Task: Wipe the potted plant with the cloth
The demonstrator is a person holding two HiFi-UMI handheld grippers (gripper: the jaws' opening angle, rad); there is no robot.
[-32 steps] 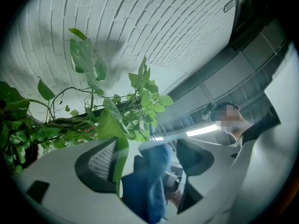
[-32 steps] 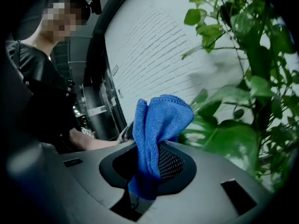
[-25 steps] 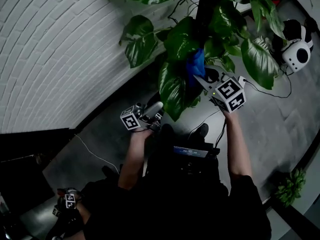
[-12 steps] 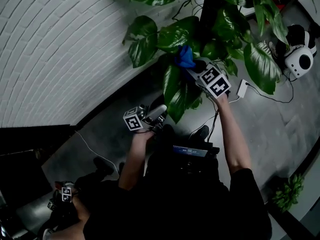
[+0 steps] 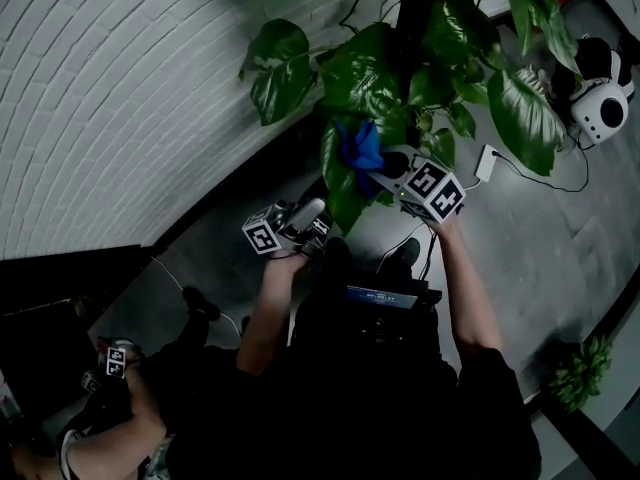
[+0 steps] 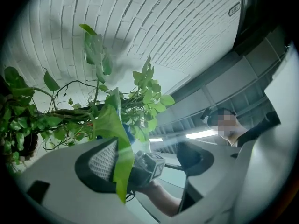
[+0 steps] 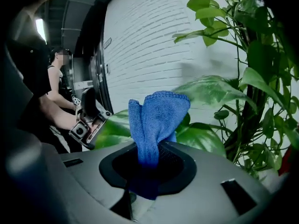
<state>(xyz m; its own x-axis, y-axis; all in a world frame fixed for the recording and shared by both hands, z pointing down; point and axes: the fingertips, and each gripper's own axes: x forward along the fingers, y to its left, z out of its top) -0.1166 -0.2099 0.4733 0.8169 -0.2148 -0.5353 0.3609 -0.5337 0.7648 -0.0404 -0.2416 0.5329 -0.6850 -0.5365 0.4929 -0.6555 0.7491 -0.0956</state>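
Note:
The potted plant (image 5: pixel 415 28) spreads big green leaves at the top of the head view. My right gripper (image 5: pixel 388 168) is shut on a blue cloth (image 5: pixel 362 148), which presses against a large hanging leaf (image 5: pixel 338 183). In the right gripper view the cloth (image 7: pixel 159 115) stands bunched out of the right gripper (image 7: pixel 147 164), with broad leaves (image 7: pixel 205 90) right behind it. My left gripper (image 5: pixel 315 220) sits just below that leaf's tip. In the left gripper view the left gripper (image 6: pixel 149 160) is open, and a green leaf (image 6: pixel 114 139) hangs across its left jaw.
A white brick wall (image 5: pixel 100 98) curves along the left. On the grey floor lie a white adapter with its cable (image 5: pixel 486 163) and a black-and-white panda-like object (image 5: pixel 600 108). A small plant (image 5: pixel 580 368) stands at lower right. Another person (image 5: pixel 115 388) crouches at lower left.
My right gripper has carried the cloth left and then down along the hanging leaf. The left gripper has stayed almost where it was.

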